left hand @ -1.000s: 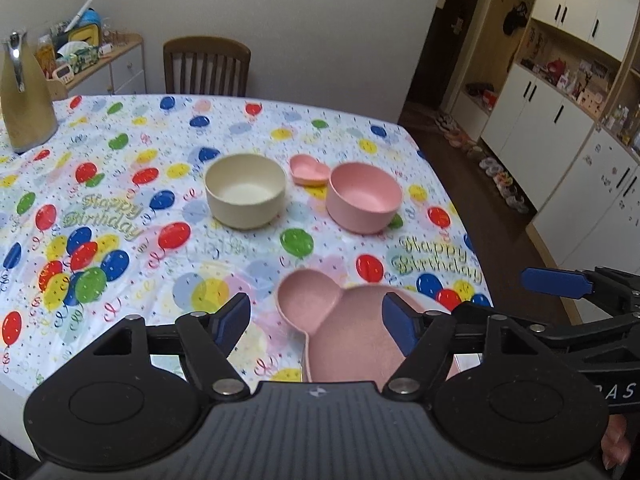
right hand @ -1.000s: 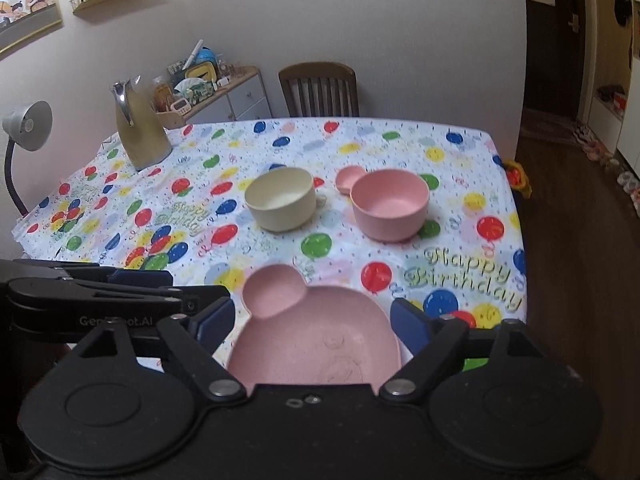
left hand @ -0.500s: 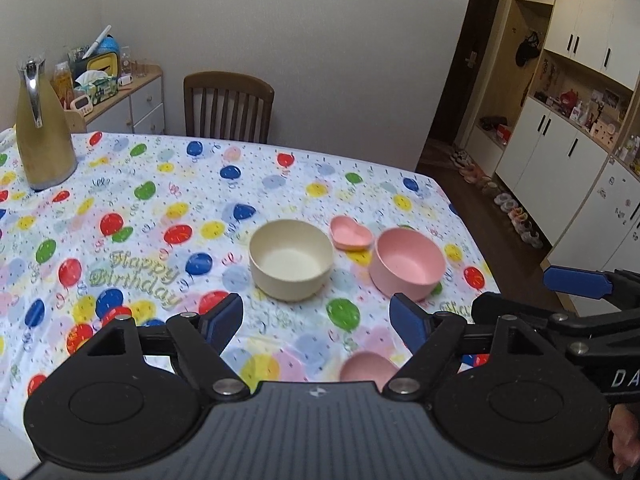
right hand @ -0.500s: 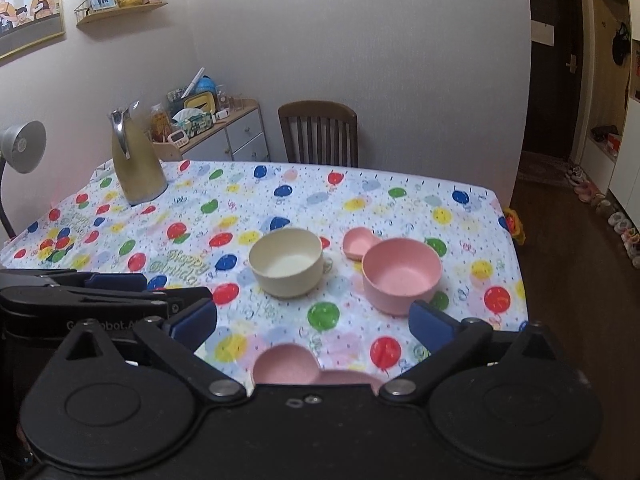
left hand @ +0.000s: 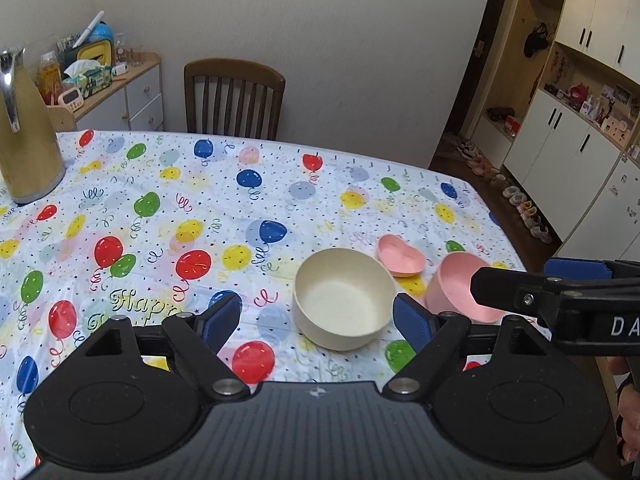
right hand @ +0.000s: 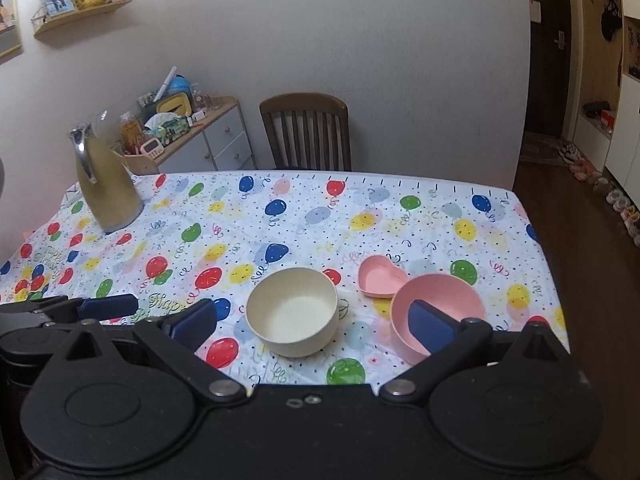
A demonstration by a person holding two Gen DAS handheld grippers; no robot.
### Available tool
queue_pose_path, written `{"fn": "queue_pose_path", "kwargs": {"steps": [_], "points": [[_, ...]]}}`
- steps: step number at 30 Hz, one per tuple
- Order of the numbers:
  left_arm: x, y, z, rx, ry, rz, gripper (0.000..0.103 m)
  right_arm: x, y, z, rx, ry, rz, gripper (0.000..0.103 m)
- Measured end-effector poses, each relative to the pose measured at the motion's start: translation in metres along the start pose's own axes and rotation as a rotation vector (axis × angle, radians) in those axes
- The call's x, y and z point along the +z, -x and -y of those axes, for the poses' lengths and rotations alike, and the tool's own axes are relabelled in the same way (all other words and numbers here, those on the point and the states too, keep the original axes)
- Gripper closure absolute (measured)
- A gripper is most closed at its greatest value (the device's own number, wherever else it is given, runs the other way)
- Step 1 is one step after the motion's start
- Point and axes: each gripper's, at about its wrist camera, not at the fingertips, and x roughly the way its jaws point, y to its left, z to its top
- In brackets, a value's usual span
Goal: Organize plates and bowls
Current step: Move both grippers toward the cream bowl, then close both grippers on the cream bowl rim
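Nearest, the left gripper point(left hand: 318, 318) and right gripper point(right hand: 312, 320) both gape wide with nothing between their blue pads; both have just been opening. Beyond them on the balloon-print tablecloth point(right hand: 280, 216) stand one round cream matte bowl point(right hand: 292, 311) and, just beside it, one round pink bowl point(right hand: 438, 312). One small pink heart-shaped dish point(right hand: 380, 280) sits touching the pink bowl's far side. Farther off stand one gold carafe point(right hand: 106, 186) and one wooden chair point(right hand: 306, 136).

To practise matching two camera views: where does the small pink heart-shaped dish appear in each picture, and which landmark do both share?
Left wrist view: heart-shaped dish right of centre, behind the cream bowl.
Right wrist view: right of centre, touching the pink bowl's far rim.
Shared landmark: wooden chair.
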Motion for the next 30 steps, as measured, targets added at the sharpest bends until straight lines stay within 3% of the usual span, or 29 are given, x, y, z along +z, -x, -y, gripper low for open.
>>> {"fn": "queue_pose_path", "kwargs": {"steps": [7, 19, 23, 26, 30], "points": [[0.011, -0.047, -0.026, -0.016, 0.036, -0.071, 0.019, 0.013, -0.051, -0.001, -0.031, -0.038, -0.061, 0.008], [0.017, -0.117, -0.049, -0.045, 0.084, -0.196, 0.019, 0.001, -0.124, 0.004, -0.064, -0.079, -0.219, 0.032], [0.019, -0.132, -0.049, -0.054, 0.101, -0.218, 0.021, -0.004, -0.136, 0.002, -0.064, -0.084, -0.255, 0.045], [0.019, -0.139, -0.047, -0.075, 0.103, -0.229, 0.026, -0.006, -0.143, 0.004, -0.067, -0.104, -0.27, 0.057], [0.018, -0.148, -0.042, -0.101, 0.095, -0.241, 0.038, -0.007, -0.151, 0.007, -0.076, -0.117, -0.286, 0.066]]}}
